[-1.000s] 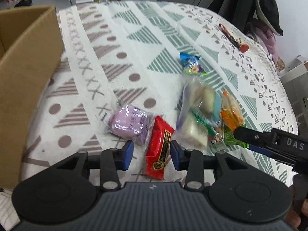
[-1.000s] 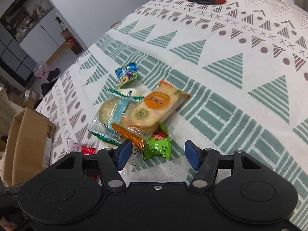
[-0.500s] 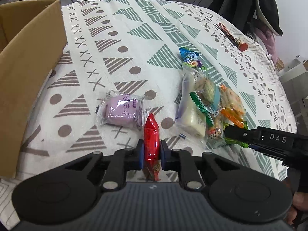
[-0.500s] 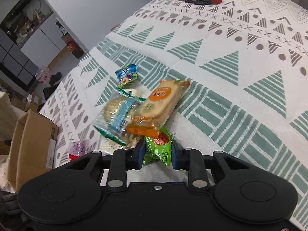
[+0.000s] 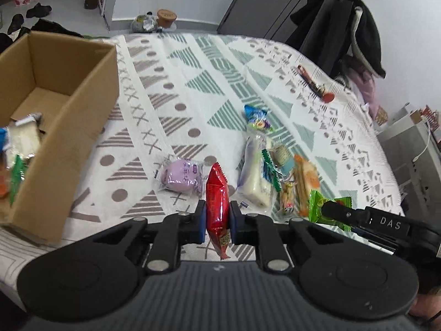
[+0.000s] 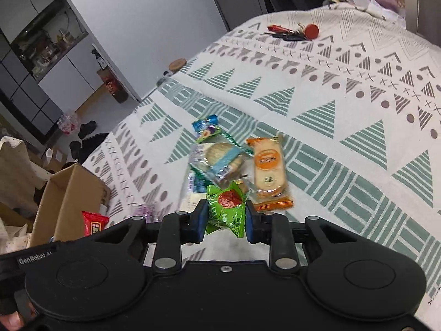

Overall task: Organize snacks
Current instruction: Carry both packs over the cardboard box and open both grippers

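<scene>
Left hand-held gripper [image 5: 217, 218] clamping red snack packet [image 5: 217, 195], right hand-held gripper [image 6: 225, 216] clamping green snack packet [image 6: 226, 209]

Snack packets outside box: seven [image 5: 217, 193]; cardboard box: one [image 5: 91, 88]; key bunch: one [image 5: 314, 84].

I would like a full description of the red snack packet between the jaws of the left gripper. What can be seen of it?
The red snack packet is a long, narrow pouch of glossy foil-like plastic with serrated end seals and a small yellow printed label near its lower end. The left gripper is shut on its lower middle, blue pads pressing both sides. It stands on edge, one end pointing away, the other hanging below the jaws. It appears lifted off the patterned cloth, in front of the purple wrapped snack.
</scene>
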A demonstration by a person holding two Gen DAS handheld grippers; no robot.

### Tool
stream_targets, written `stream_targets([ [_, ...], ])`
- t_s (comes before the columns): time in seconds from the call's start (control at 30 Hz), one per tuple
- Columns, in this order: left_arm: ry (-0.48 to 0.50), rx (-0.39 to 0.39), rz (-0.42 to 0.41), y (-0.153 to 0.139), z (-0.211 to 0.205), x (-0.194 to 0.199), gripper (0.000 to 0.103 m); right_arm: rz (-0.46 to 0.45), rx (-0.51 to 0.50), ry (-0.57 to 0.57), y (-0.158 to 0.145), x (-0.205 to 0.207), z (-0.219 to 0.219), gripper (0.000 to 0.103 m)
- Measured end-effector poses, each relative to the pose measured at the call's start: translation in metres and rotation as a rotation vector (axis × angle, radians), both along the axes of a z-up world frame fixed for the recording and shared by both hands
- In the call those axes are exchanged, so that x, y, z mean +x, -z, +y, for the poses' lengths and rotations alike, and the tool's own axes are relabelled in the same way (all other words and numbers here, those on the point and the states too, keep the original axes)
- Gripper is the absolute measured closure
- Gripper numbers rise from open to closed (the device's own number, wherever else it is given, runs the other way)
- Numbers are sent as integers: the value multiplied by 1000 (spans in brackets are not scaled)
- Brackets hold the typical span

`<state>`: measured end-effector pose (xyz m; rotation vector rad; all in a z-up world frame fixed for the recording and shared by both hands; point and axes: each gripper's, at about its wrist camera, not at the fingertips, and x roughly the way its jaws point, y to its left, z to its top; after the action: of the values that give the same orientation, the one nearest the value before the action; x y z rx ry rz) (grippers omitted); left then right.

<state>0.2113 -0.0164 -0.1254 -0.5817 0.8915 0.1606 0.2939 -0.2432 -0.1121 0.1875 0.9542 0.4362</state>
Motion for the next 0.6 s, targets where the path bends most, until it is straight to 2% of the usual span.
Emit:
stream_targets([
  [0.27, -28, -7, -54, -29, 17, -22, 88, -45, 35, -17, -24, -31, 21, 76],
  [0.6, -54, -12, -100, -52, 43, -49, 88, -68, 56, -32, -37, -58, 52, 76],
])
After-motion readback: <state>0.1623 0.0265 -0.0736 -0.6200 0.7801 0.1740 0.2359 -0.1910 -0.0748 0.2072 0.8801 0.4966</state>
